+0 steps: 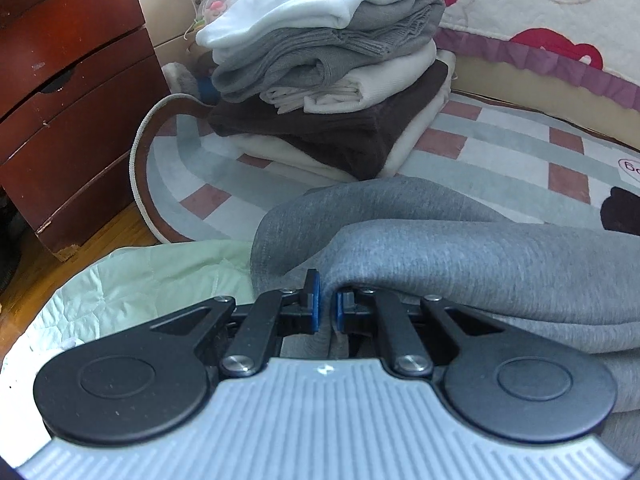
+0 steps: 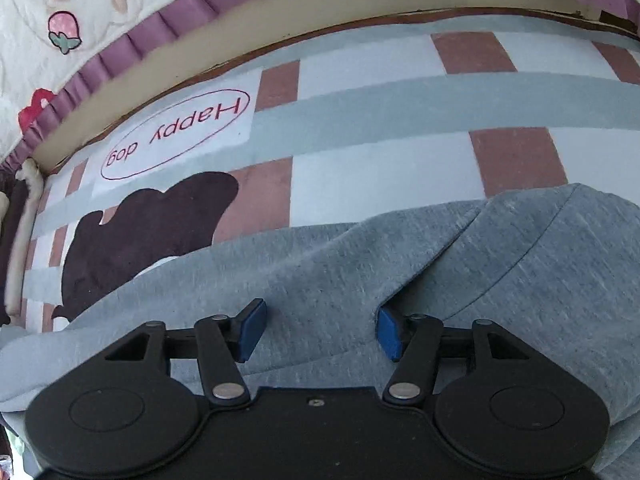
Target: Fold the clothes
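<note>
1. The room is a bedroom floor: a checked rug [image 1: 460,136] in grey, white and dusty pink lies on wood boards, with the bed's purple-frilled edge behind it.
2. At far left stands a red-brown dresser [image 1: 72,92]. Just right of it, on the rug, sits a stack [image 1: 328,76] of folded clothes, white and grey on top, brown and cream below. A pale green quilt [image 1: 152,284] lies at the near left.
3. The task's thing, a grey garment [image 1: 460,264], lies on the rug in front of the stack and runs right, past a dark dog figure and a "Happy dog" label [image 2: 176,136] printed on the rug.
4. The left gripper [image 1: 325,310] has its fingers almost together, pinching a doubled edge of the garment that rises between the blue pads.
5. The right gripper [image 2: 316,330] points steeply down over the garment; its fingers [image 2: 251,330] stand wide, with cloth under the gap but no pad pressing on it. A seam and what may be a pocket or hood edge sit just right of it.
6. Step in hand, as I judge it: one end is gripped and the right side is about to take hold.
7. The next move calls for setting the right fingers onto an edge, closing, then carrying both ends over evenly so the fold lands flat.
</note>
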A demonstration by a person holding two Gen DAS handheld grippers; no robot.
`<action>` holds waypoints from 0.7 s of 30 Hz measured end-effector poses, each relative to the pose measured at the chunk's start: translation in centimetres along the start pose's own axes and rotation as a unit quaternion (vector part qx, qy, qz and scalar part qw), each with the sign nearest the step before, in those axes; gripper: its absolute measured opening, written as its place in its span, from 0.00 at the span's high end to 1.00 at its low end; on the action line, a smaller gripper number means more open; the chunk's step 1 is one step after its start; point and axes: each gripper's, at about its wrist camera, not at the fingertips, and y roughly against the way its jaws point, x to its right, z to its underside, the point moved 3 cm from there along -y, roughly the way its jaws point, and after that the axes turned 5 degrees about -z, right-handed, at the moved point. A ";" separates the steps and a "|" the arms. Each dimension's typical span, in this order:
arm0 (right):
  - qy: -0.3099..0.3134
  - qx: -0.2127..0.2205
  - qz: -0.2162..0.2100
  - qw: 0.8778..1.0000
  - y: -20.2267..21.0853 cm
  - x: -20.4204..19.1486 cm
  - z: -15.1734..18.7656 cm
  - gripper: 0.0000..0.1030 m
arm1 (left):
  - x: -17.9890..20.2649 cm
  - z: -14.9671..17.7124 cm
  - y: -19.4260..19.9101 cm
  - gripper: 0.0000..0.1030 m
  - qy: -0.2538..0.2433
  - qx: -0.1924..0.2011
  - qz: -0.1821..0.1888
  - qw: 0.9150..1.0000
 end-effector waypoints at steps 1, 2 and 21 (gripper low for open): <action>0.012 0.005 0.002 1.000 -0.3 -0.1 0.1 0.38 | 0.1 0.1 -0.4 0.92 0.009 -0.011 0.007 1.000; 0.032 0.009 0.007 0.999 -0.6 -0.4 0.3 0.38 | 0.3 0.3 -0.9 0.92 0.019 -0.021 0.014 1.000; -0.027 0.315 -0.044 0.948 15.0 -0.1 0.2 0.95 | 2.9 -4.6 3.3 0.94 -0.049 0.121 0.041 0.991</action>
